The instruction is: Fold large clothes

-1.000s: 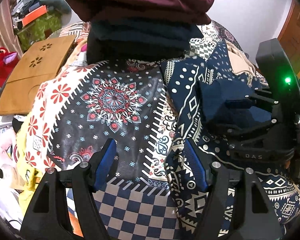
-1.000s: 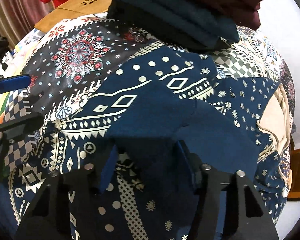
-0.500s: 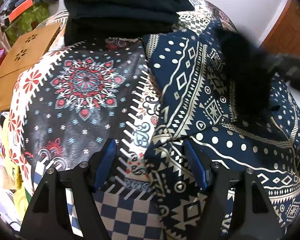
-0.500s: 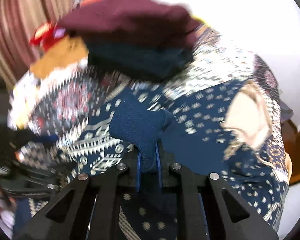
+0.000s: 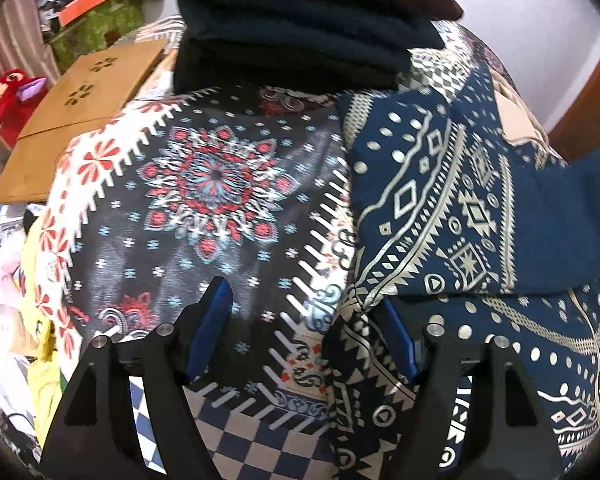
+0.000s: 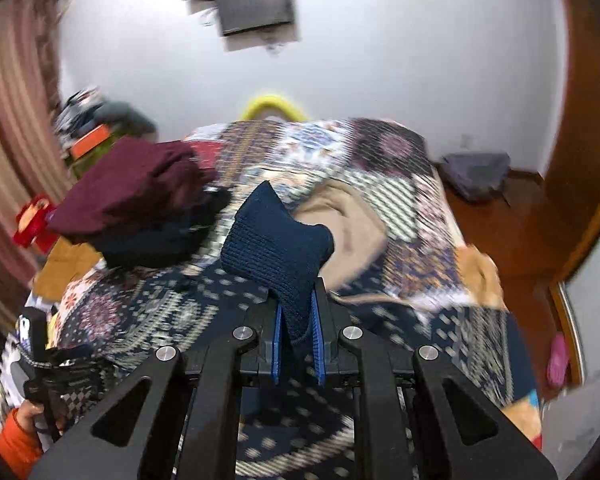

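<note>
My right gripper [image 6: 296, 330] is shut on a plain navy knitted garment [image 6: 272, 240] and holds a bunch of it up above the bed; the knit sticks out past the blue pads. In the left wrist view the same garment [image 5: 572, 216] hangs stretched at the right, over a navy cloth with white patterns [image 5: 428, 200]. My left gripper [image 5: 304, 338] stands open low over the bedspread [image 5: 216, 184]. The patterned cloth's left edge lies between its fingers, not gripped.
A stack of folded clothes sits at the bed's far side: maroon [image 6: 132, 196] on top, dark navy [image 6: 148, 244] beneath. A beige cloth [image 6: 348, 232] lies behind the lifted knit. A wooden board [image 5: 76, 120] and clutter are at the left. A hand in an orange sleeve [image 6: 18, 428] shows.
The right gripper shut on the navy knit and lifted it up and away, its view swinging toward the wall. It left the left wrist view. The left gripper dipped a little, still open.
</note>
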The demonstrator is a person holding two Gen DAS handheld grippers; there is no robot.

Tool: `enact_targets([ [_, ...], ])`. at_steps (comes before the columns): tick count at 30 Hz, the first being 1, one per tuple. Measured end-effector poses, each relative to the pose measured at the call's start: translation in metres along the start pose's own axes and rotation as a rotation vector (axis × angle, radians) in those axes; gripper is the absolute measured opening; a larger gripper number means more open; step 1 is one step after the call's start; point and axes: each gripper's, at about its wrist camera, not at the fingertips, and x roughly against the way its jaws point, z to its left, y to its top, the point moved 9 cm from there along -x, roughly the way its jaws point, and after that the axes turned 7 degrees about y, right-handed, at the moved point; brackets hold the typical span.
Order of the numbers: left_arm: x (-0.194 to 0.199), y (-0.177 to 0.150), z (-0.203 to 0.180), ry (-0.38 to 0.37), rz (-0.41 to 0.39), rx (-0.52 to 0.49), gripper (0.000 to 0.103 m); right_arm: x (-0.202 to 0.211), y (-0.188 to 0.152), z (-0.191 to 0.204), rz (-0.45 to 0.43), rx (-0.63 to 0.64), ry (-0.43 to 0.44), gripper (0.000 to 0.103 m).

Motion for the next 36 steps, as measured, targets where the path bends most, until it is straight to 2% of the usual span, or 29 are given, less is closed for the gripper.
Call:
enact_targets([
  [5,-0.004,0.001,0.009,0.010,0.005,0.030,0.074,-0.007,-0.036,-0.039,0.064,-0.123,-0.012,0.011],
  [11,-0.005,-0.002,0.012,0.028,0.007,0.028,0.077,-0.008,-0.078,-0.068,0.141,-0.205,-0.043,0.011],
  [16,-0.002,-0.004,0.010,0.045,0.006,0.015,0.077,0.001,-0.098,-0.091,0.151,-0.229,-0.144,0.011],
  [19,0.001,-0.005,0.009,0.046,0.009,0.012,0.077,0.005,-0.106,-0.099,0.172,-0.235,-0.142,0.012],
  [25,0.026,-0.004,0.003,0.044,-0.024,-0.027,0.077,0.025,-0.108,-0.114,0.155,-0.272,-0.158,0.023],
  [29,0.054,0.004,-0.007,0.032,-0.080,-0.062,0.077,0.046,-0.095,-0.128,0.092,-0.308,-0.162,0.040],
  [36,0.103,0.035,-0.045,-0.009,-0.196,-0.136,0.078,0.077,-0.074,-0.162,-0.018,-0.404,-0.171,0.055],
])
